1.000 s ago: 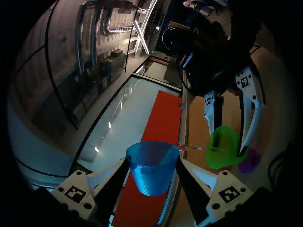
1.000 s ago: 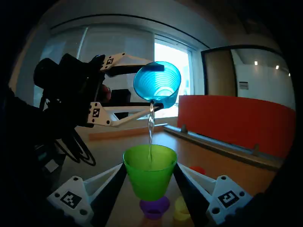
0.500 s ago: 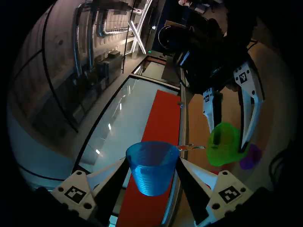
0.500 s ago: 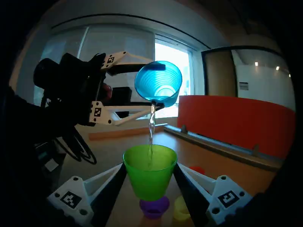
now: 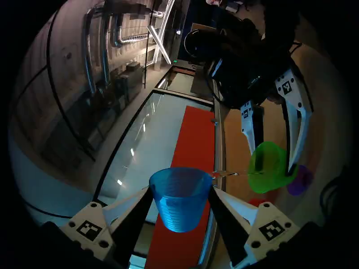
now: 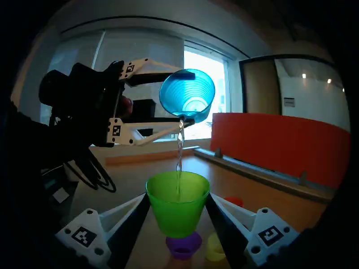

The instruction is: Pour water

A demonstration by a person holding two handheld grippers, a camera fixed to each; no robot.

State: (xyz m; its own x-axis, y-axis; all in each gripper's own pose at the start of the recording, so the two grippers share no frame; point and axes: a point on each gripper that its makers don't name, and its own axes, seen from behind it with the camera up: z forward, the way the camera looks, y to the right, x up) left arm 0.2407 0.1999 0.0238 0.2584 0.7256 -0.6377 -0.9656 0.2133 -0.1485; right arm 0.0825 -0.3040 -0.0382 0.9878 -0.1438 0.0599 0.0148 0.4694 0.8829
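- the left gripper grips the blue cup, both fingers pressed on its sides, at the lower centre of the left gripper view.
- in the right gripper view the blue cup sits upper centre, tipped with its mouth facing the camera.
- a thin stream of water falls from its lower lip into the green cup.
- the right gripper clamps the green cup upright between both fingers, at lower centre.
- below it in the frame, on the wooden table, are a purple cup and a yellow cup just beside it, with a red cup nearby.
- a red panel stands at the right.
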